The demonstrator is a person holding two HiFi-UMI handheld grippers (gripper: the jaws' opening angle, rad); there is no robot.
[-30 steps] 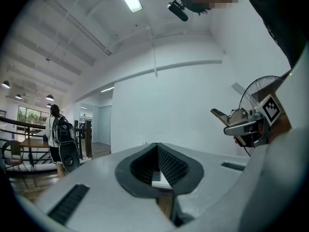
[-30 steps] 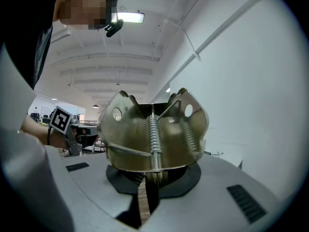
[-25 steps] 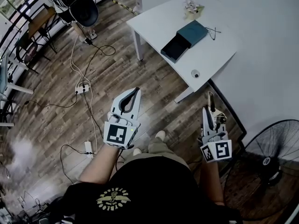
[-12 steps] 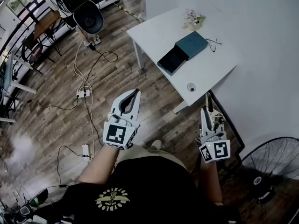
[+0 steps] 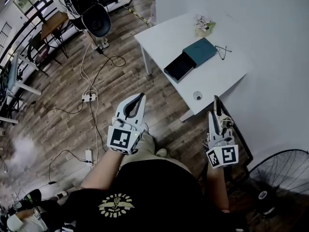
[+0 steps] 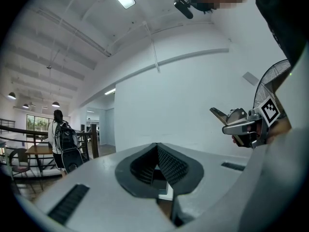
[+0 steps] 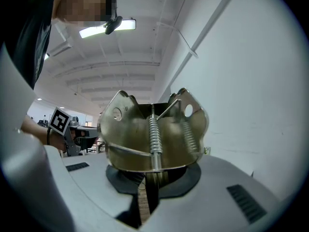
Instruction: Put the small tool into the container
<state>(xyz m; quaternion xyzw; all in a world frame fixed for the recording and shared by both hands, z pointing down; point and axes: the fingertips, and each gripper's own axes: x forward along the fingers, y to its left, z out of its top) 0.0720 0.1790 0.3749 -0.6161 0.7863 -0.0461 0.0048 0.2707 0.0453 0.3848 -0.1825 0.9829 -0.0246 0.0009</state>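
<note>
Grip: the right claw (image 7: 148, 177) is clenched on the small spring tool (image 7: 153, 132). The tool's brass-coloured plates and two coil springs stand up out of the pads.
Tool's place: in the right claw, off the white worktop (image 5: 217, 79) and short of its near corner, over the wood floor (image 5: 63, 110).
Other hand: the left claw (image 5: 141, 96) is clenched with its tips meeting and nothing between the pads. It is held level, short of the worktop and off its left end.
Container: a teal box (image 5: 199, 52) with a dark tray drawn out lies on the middle of the worktop.
Spectacles (image 5: 223, 51): on the worktop, just beside the box.
Flowers (image 5: 203, 24): a small bunch at the worktop's far edge.
Round object (image 5: 197, 95): small, at the worktop's near edge; what it is cannot be told.
Floor fan (image 5: 285, 173): off the worktop's near right side.
Power strip (image 5: 88, 97): on the floor left of the worktop, with cables.
Office chair (image 5: 99, 25): beyond the worktop's left end.
</note>
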